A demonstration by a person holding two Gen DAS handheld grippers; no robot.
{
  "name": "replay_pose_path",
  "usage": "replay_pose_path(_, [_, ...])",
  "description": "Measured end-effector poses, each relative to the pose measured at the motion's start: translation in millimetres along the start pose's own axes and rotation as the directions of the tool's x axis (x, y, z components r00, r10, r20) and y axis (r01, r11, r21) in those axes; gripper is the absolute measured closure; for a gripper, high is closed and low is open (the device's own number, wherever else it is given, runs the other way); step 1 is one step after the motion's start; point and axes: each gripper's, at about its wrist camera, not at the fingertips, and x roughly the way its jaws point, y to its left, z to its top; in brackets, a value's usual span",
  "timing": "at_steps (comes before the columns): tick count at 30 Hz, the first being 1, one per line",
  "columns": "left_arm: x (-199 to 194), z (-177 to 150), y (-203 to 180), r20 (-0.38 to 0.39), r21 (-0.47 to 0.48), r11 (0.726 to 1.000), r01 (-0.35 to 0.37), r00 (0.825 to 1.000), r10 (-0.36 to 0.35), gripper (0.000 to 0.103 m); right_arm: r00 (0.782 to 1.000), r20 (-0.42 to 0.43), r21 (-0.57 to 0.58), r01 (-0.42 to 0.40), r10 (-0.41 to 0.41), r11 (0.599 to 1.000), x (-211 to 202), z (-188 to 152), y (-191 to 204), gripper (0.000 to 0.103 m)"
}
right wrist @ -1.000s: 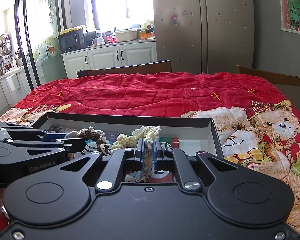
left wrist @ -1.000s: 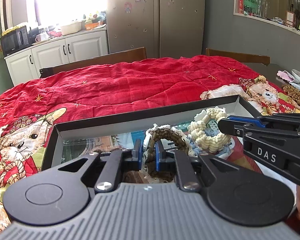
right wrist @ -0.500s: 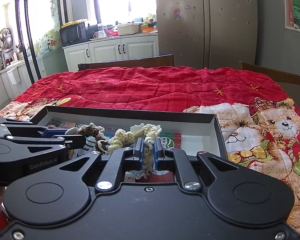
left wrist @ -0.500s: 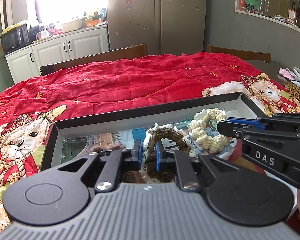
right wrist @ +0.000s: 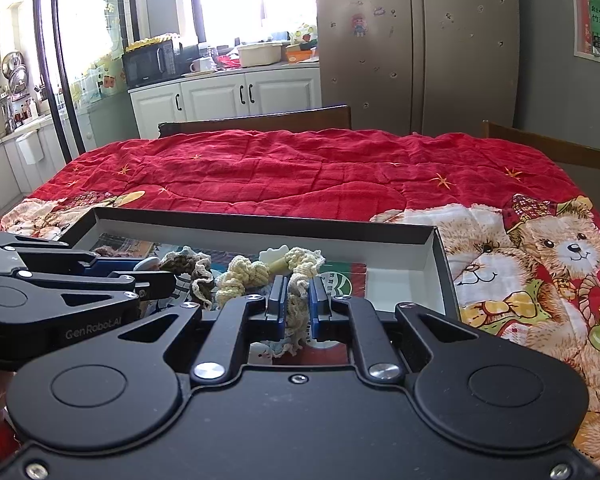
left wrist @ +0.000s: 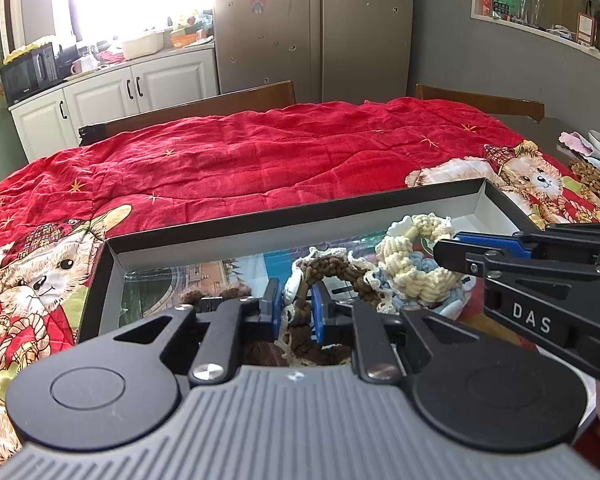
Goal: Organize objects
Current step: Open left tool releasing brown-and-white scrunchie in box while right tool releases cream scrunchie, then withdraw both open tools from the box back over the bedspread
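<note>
While both tools hover over the shallow black box (left wrist: 284, 222) on the red bear-print cloth (left wrist: 260, 160) covering the tabletop, two crocheted rings are counted inside it: one brown ring (left wrist: 332, 270) and one cream ring (left wrist: 410, 264), side by side, cream to the right in the left wrist view. Box long axis runs left to right across both views. Left hand-held gripper (left wrist: 296, 310): jaws have just been opening, now a narrow gap; the brown ring stands between the blue pads, seemingly loose. Right hand-held gripper (right wrist: 298, 306): jaws nearly closed, pinching the lacy edge of the cream ring (right wrist: 260, 272). Both rings stand partly on edge, lower parts inside the box. Two wooden chairs stand beyond the tabletop.
</note>
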Motion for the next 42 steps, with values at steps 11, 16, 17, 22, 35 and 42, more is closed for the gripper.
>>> replay_pose_path(11, [-1,1,0,0.005,0.001,1.0,-0.004,1.0,0.004,0.062,1.0,-0.004,-0.004,-0.007,0.007,1.0,0,0,1,0.087])
replay_pose_path(16, [-1,0,0,0.007,0.0,1.0,-0.004,1.0,0.004,0.059,1.0,-0.004,0.003,-0.004,0.004,1.0,0,0,1,0.086])
replay_pose_path(17, [-1,0,0,0.006,-0.001,1.0,-0.004,1.0,0.004,0.057,1.0,-0.005,0.007,-0.004,0.004,1.0,1,0,0,0.084])
replay_pose_path(22, [-2,1,0,0.011,0.003,1.0,-0.005,1.0,0.005,0.048,1.0,-0.006,0.016,-0.004,0.004,1.0,1,0,-2,0.078])
replay_pose_path(35, [-12,1,-1,0.048,0.009,1.0,-0.015,0.999,0.014,0.03,1.0,0.016,0.013,0.014,-0.014,1.0,-5,0,-1,0.062])
replay_pose_path(42, [-22,3,-1,0.066,0.014,1.0,-0.023,0.998,0.022,0.025,0.999,0.039,0.006,0.03,-0.03,1.0,-10,0,1,0.056])
